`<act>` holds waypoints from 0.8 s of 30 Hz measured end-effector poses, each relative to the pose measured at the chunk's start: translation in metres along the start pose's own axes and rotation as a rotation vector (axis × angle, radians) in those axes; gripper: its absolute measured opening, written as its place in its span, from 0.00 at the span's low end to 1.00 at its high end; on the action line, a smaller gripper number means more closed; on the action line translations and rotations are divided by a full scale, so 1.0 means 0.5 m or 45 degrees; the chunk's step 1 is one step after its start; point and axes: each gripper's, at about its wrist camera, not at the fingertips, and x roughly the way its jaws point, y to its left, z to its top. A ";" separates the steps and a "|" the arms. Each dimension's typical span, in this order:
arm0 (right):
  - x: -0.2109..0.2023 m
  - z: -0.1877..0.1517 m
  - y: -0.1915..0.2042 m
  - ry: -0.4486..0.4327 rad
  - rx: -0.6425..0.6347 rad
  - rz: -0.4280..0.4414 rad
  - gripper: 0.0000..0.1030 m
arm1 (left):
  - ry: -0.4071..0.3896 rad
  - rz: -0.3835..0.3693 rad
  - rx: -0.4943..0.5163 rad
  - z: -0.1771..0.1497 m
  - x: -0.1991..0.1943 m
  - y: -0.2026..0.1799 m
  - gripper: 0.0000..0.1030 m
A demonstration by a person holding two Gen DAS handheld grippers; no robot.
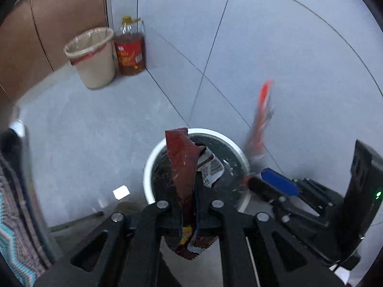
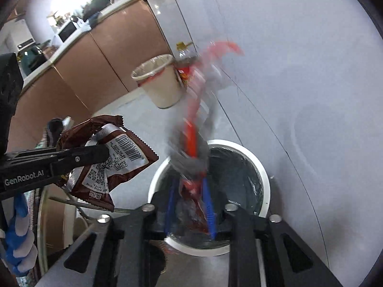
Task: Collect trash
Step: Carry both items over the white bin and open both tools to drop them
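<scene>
The left gripper (image 1: 189, 205) is clenched on a crumpled brown snack wrapper (image 1: 183, 165), holding it at lower centre of its view, over the white-rimmed trash bin (image 1: 149, 165) with its dark liner. In the right wrist view the right gripper (image 2: 189, 205) has its blue-padded jaws parted around a blurred red wrapper (image 2: 191, 138) that stands up between them above the same bin; whether the pads still press on it I cannot tell. At upper left, a beige lined wastebasket (image 1: 92, 55) stands just beside a bottle of cooking oil (image 1: 130, 50) on the grey tiled floor (image 1: 287, 59).
</scene>
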 end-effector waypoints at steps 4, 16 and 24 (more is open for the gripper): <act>0.001 -0.012 -0.022 0.010 0.008 -0.029 0.45 | 0.029 -0.033 -0.030 0.005 0.024 0.017 0.07; -0.088 -0.034 0.005 -0.033 -0.052 -0.114 0.47 | 0.008 -0.104 -0.069 0.007 0.018 0.016 0.49; -0.170 -0.055 0.038 -0.097 -0.097 -0.111 0.48 | -0.101 -0.107 -0.020 -0.025 -0.092 0.013 0.49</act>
